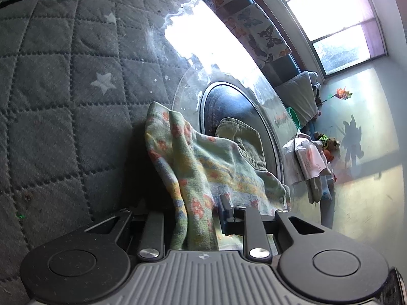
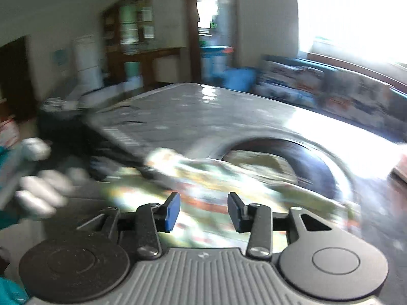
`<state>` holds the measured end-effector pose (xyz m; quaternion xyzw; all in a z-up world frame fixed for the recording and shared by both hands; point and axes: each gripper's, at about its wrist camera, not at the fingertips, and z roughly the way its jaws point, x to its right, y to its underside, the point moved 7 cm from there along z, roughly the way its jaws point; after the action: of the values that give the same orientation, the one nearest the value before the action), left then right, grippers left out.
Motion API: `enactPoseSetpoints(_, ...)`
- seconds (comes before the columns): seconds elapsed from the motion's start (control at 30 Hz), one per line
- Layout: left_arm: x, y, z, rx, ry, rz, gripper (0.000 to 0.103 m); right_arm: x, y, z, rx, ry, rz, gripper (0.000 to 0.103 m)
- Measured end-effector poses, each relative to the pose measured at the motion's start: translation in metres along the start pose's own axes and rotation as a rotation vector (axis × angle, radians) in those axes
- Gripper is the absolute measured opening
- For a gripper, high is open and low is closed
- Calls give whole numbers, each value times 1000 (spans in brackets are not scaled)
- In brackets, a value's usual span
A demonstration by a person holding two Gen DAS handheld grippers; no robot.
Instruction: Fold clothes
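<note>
Holding a bunched fold of the floral knit garment (image 1: 193,178), our left gripper (image 1: 195,218) has its fingers clamped on the cloth, which climbs in a crumpled ridge from between them and drapes over a dark round basin (image 1: 236,117) where an olive ribbed garment (image 1: 241,139) lies. Our right gripper (image 2: 203,212) hangs over the same floral cloth with its blue-padded fingers (image 2: 173,211) spread apart and nothing between them; that view is smeared by motion, so we cannot tell how near the pads are to the fabric. We judge the main risk to be a one-sided hold: pulling from the left alone could drag the garment across the basin rim, snag it there, or haul the olive piece along. A blind pinch with the right could also catch several layers and lock in a crooked fold. For room, the quilted star-print cover (image 1: 76,89) spreads wide and flat to the left, good for laying cloth out. On the far side a butterfly-print cushion (image 1: 264,35) and the window wall close things off, and a gloved hand (image 2: 40,193) sits near the left of the right view.
</note>
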<state>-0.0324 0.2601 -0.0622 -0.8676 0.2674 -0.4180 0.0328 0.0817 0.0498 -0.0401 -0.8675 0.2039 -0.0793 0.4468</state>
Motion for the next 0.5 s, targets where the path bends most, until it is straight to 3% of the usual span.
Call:
enactPoseSetpoints(0.1, 1, 0, 1, 2, -3, 9, 25, 45, 5, 1, -8, 121, 75, 47)
enactPoseSetpoints(0.5, 6, -1, 4, 4, -24, 42, 25, 139, 46, 19, -66, 270, 301, 53)
